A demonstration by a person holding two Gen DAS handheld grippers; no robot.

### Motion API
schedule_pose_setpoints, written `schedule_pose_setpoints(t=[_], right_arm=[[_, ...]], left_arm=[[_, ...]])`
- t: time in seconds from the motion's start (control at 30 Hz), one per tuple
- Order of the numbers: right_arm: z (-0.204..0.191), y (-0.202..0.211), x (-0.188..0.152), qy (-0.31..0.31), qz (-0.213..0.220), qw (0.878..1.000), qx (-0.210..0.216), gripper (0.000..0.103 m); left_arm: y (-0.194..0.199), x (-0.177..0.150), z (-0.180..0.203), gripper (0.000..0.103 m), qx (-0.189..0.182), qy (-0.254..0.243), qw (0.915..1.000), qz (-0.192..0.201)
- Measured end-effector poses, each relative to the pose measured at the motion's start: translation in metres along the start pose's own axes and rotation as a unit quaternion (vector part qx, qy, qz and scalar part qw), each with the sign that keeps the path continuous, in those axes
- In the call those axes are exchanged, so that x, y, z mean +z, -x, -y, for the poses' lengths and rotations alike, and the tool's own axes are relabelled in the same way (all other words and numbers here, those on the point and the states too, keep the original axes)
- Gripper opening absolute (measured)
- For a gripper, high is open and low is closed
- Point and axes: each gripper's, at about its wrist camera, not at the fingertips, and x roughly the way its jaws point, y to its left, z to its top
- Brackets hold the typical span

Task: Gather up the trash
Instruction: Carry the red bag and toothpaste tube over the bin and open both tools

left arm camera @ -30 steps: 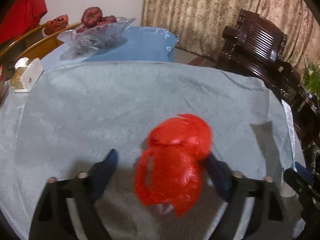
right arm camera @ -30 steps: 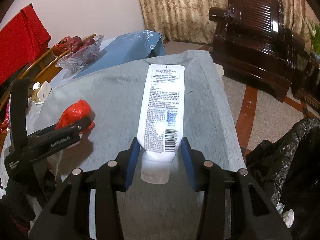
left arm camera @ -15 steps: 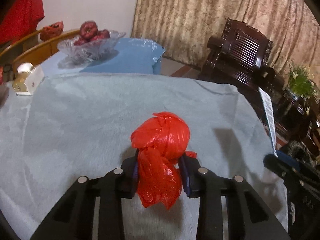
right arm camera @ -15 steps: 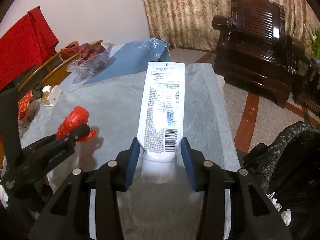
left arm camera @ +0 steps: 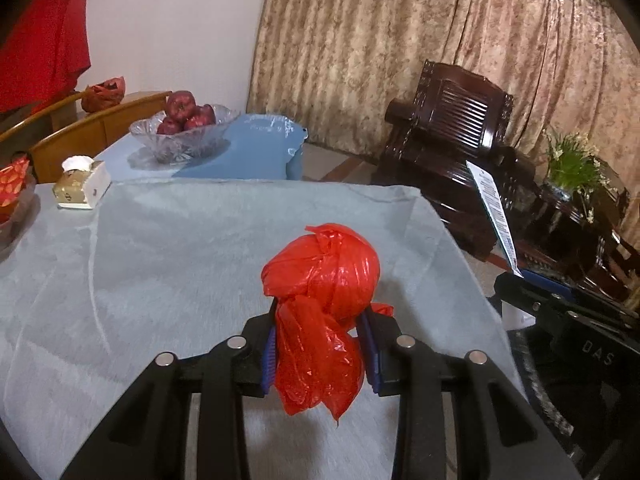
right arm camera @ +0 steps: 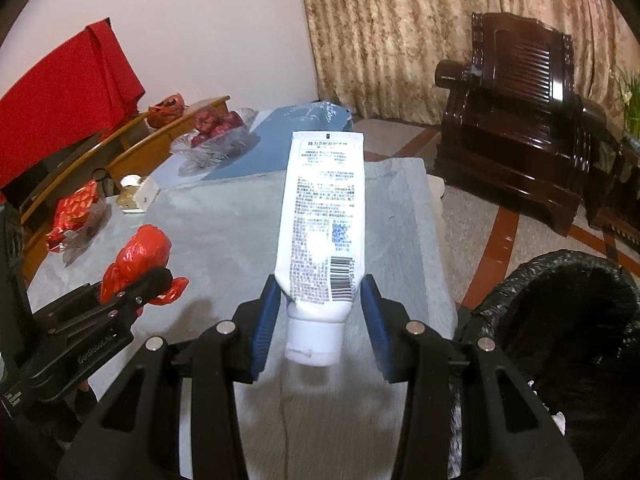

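Crumpled red plastic bag (left arm camera: 320,304) and white tube (right arm camera: 322,232), both lifted above table.

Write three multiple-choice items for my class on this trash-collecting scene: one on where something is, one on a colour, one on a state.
1. Where is the glass bowl of apples?
A. on the blue cloth at the table's far end
B. on the dark wooden armchair
C. inside the black trash bag

2. What colour is the crumpled plastic bag in the left gripper?
A. green
B. red
C. white

3. What is the state of the right gripper?
A. open and empty
B. shut on a spoon
C. shut on the white tube

Answers: 1 A, the bowl stands on blue cloth beyond the grey cover; 2 B, the bag is bright red; 3 C, both pads press the tube near its cap.
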Motion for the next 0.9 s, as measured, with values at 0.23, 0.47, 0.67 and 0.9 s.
schedule_pose_setpoints(t=[0.23, 0.47, 0.67, 0.9], right_arm=[[-0.001, 0.041, -0.014, -0.003, 0.016, 1.0, 0.015, 0.04], [0.023, 0.081, -0.029, -0.015, 0.035, 0.999, -0.001, 0.039], [0.064, 0.115, -0.04, -0.036, 0.053, 0.997, -0.04, 0.039], [0.121, 0.142, -0.057, -0.061, 0.062, 0.992, -0.096, 0.039]], left_arm=[[0.027, -0.009, 0.014, 0.034, -0.019, -0.001, 0.9998, 0.01], [0.037, -0.017, 0.045, 0.034, -0.043, -0.021, 0.9988, 0.008], [0.039, -0.015, 0.095, 0.034, -0.085, -0.052, 0.9948, 0.02], [0.027, -0.018, 0.168, 0.034, -0.135, -0.099, 0.9856, 0.024]])
